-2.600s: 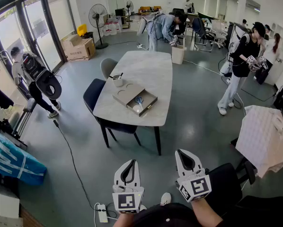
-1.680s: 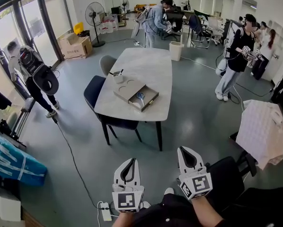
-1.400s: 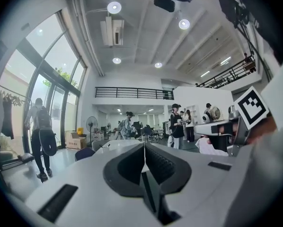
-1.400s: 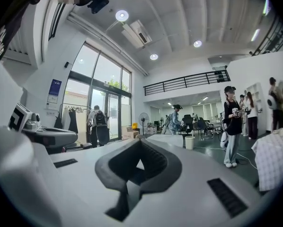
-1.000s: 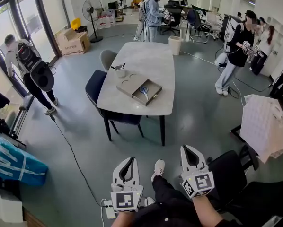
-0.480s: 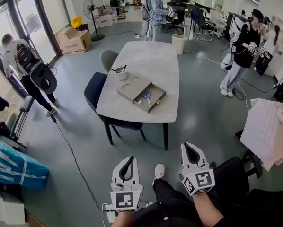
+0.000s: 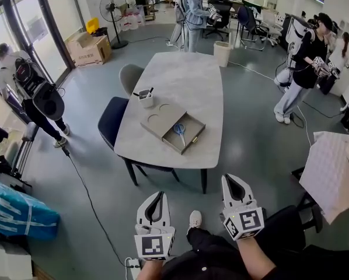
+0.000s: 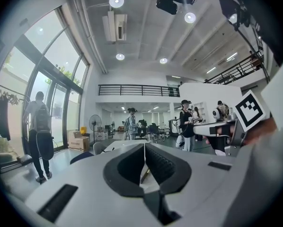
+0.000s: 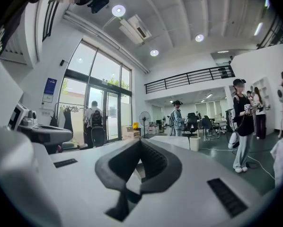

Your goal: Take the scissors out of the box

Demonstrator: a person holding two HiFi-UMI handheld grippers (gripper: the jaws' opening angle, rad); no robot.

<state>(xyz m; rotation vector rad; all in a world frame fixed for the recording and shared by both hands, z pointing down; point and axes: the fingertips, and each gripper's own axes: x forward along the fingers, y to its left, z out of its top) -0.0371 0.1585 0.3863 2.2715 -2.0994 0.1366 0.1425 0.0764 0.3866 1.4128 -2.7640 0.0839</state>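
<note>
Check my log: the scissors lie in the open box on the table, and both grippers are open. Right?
No: the left gripper and right gripper are shut, as their gripper views show. The scissors do lie in the open box on the table.

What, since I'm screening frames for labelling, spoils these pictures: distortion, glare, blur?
Head view: edges bow, yet the scissors in the box read sharp but small. Left gripper view: fisheye, black corners, ceiling lamps flare. Right gripper view: same vignette, bright windows.
</note>
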